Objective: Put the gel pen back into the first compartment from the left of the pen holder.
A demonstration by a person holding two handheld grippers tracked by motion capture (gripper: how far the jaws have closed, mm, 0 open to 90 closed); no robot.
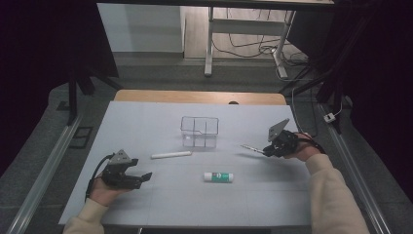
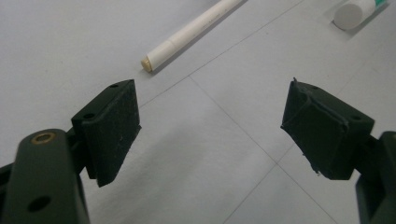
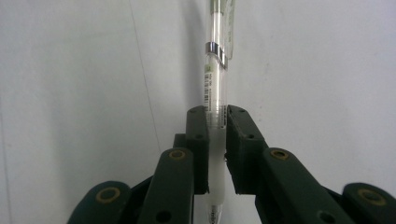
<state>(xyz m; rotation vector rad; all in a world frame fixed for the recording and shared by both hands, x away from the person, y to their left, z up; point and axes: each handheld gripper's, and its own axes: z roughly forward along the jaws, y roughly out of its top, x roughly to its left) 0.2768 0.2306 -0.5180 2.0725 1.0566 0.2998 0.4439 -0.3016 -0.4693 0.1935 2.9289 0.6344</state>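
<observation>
My right gripper (image 3: 217, 154) is pinching a clear pen (image 3: 215, 107) — both pads press its barrel, and the clipped end sticks out ahead of the jaws. From the high view I see that pen (image 1: 252, 147) pointing leftward from the right gripper (image 1: 267, 150), toward the middle of the white mat (image 1: 146, 122), at the right side of the table.

My left gripper (image 2: 210, 126) has its jaws spread wide with only bare mat between them. In the high view the left gripper (image 1: 142, 178) sits low at the near left, resting in my hand.

The clear plastic container (image 1: 199, 131) stands upright at the centre of the mat, divided into compartments — I can see nothing lying in any of them, though the walls are transparent and small. Just left of it and a little nearer lies a white marker (image 1: 171, 154), flat on the mat. Nearer still, below the container, lies a glue stick (image 1: 218, 177) with a green band, on its side.
</observation>
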